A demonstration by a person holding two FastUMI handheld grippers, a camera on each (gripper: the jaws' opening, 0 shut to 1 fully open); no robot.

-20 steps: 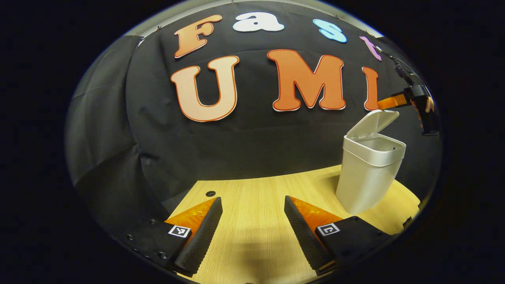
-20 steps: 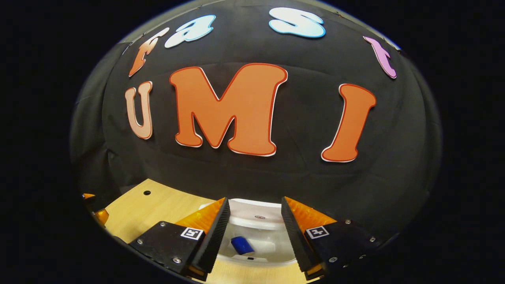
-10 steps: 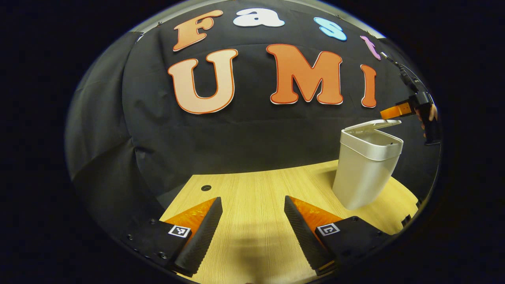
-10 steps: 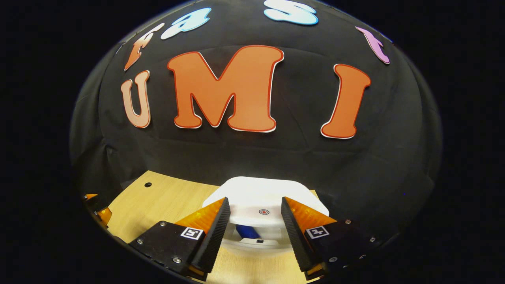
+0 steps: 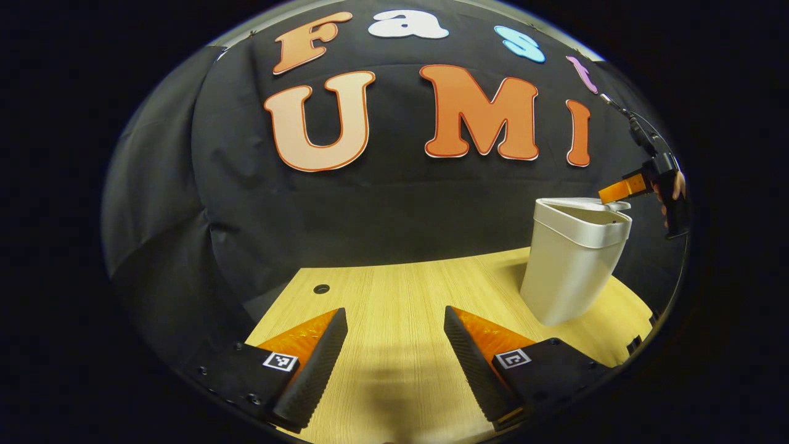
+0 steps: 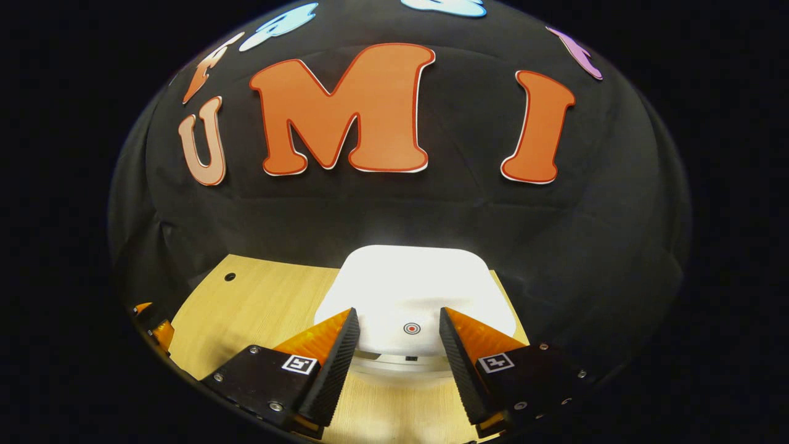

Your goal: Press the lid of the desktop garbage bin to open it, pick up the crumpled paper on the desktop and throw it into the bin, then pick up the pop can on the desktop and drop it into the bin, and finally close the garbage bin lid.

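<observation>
One bin (image 5: 573, 265) on the desk (image 5: 394, 296), far right in the left gripper view, near the desk's right edge. Upright, long axis vertical, narrowing toward the base. Lid (image 6: 416, 296) down almost flat on the rim, a thin gap at the front edge in the right gripper view; contents hidden. Small red ring mark (image 6: 412, 328) near the lid's front edge.

Right gripper (image 6: 394, 351) just above the front of the lid, fingers spread either side of the ring mark, holding nothing. Cannot tell whether the fingers touch the lid. In the left gripper view, seen far off at the bin's upper right (image 5: 616, 191), tip at the lid's near edge, a hand (image 5: 675, 188) behind it on the handle.

Left gripper (image 5: 394, 351) low over bare desk, well apart from the bin, fingers spread wide, holding nothing, touching nothing. Small round hole (image 5: 321, 288) in the desk ahead of its left finger. In the right gripper view, part of that gripper (image 6: 154, 324) at the desk's far left edge.
</observation>
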